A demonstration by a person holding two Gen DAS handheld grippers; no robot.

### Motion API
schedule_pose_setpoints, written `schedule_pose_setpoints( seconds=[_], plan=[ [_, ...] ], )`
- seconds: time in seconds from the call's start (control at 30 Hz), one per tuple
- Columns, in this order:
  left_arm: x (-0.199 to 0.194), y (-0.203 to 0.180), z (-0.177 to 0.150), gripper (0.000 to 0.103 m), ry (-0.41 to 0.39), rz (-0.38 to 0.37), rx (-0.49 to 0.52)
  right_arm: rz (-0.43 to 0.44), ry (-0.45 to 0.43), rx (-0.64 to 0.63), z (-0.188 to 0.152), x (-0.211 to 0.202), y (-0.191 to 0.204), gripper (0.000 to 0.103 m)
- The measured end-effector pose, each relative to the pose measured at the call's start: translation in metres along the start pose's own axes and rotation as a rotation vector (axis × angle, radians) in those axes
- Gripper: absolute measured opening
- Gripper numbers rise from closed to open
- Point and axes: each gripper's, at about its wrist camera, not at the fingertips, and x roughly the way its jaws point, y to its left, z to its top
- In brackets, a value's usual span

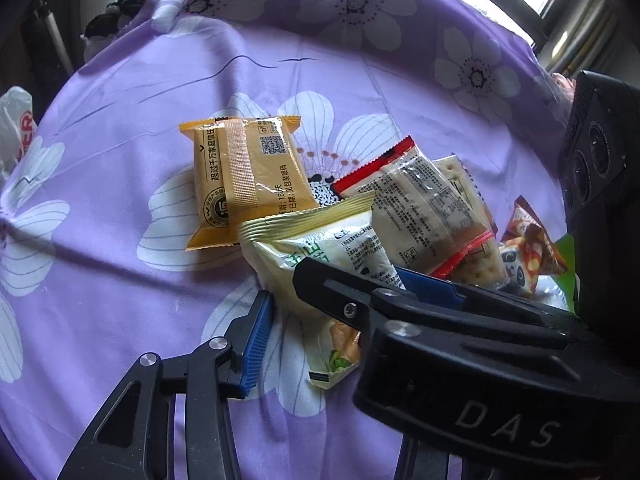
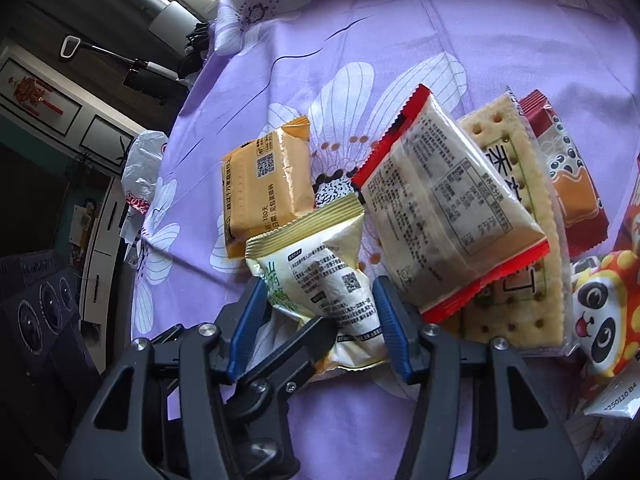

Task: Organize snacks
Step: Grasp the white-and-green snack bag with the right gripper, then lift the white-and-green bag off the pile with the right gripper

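A cream-and-green snack packet (image 1: 316, 264) (image 2: 328, 280) lies on the purple flowered cloth (image 1: 120, 240) among other snacks. Both grippers straddle it. My right gripper (image 2: 320, 316) is open with its blue pads on either side of the packet. My left gripper (image 1: 344, 312) is open too, one finger (image 1: 256, 340) left of the packet; the other is hidden by the right gripper's body crossing in front. An orange packet (image 1: 248, 176) (image 2: 268, 184) lies just beyond. A red-edged cracker packet (image 1: 424, 200) (image 2: 448, 216) leans on a soda cracker pack (image 2: 516, 184).
More snacks lie at the right: a brown-red packet (image 2: 568, 176) and a panda-printed packet (image 2: 600, 320) (image 1: 516, 268). A white plastic bag (image 1: 16, 128) (image 2: 140, 168) sits at the cloth's left edge. Dark furniture and a window lie beyond the table.
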Motion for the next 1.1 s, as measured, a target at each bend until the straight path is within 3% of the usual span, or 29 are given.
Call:
schedule_pose_setpoints(
  seconds=[0.33,0.8,1.1],
  plan=[
    [-0.018,-0.015,-0.006,0.037,-0.080,0.002,0.073,0.041,-0.035,0.045,-0.012,-0.013,0.005,0.046],
    [-0.069,-0.056,-0.019,0.037,-0.307,-0.123,0.238,-0.040,-0.326,0.004,-0.038,-0.089,0.020,0.047],
    [-0.083,-0.072,-0.028,0.037,-0.375,-0.181,0.283,-0.086,-0.437,0.023,-0.055,-0.117,0.018,0.047]
  ],
)
